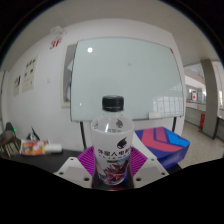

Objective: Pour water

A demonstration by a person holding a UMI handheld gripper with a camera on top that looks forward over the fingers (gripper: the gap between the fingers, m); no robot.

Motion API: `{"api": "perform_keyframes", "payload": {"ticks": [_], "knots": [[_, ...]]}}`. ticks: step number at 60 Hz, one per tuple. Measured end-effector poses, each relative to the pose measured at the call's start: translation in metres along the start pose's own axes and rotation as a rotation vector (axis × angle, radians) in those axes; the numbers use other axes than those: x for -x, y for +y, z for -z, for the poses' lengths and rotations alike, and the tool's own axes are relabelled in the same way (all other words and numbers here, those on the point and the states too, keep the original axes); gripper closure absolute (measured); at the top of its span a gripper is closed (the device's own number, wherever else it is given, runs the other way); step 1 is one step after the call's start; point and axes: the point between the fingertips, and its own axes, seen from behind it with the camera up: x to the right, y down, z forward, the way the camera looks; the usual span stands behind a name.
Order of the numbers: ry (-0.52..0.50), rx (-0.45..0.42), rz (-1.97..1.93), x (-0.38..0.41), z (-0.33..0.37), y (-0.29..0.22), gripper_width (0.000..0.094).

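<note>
A clear plastic water bottle (112, 140) with a black cap and a dark label with white and red print stands upright between my fingers. My gripper (112, 170) is shut on the bottle: both purple pads (92, 164) press on its label at either side. The bottle is held up above the table level, with the room behind it. No cup or other vessel shows.
A large whiteboard (125, 70) hangs on the white wall ahead. A blue and pink striped chair or box (165, 145) stands right of the bottle. A table with papers and small items (40, 148) is on the left. A corridor opens on the far right.
</note>
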Motion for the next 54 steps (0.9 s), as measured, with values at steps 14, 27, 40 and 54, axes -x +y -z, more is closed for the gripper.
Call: {"api": "perform_keyframes", "payload": {"ticks": [14,27,40,54], "knots": [[-0.019,0.165,0.072,-0.009,-0.012,0.113,0.0542],[-0.006,0.157,0.043,-0.014,-0.018,0.131,0.053],[0.008,0.218,0.065,-0.015,-0.012,0.139,0.0215],[0.084,0.267,0.07,-0.018,0.04,0.121,0.0089]]}}
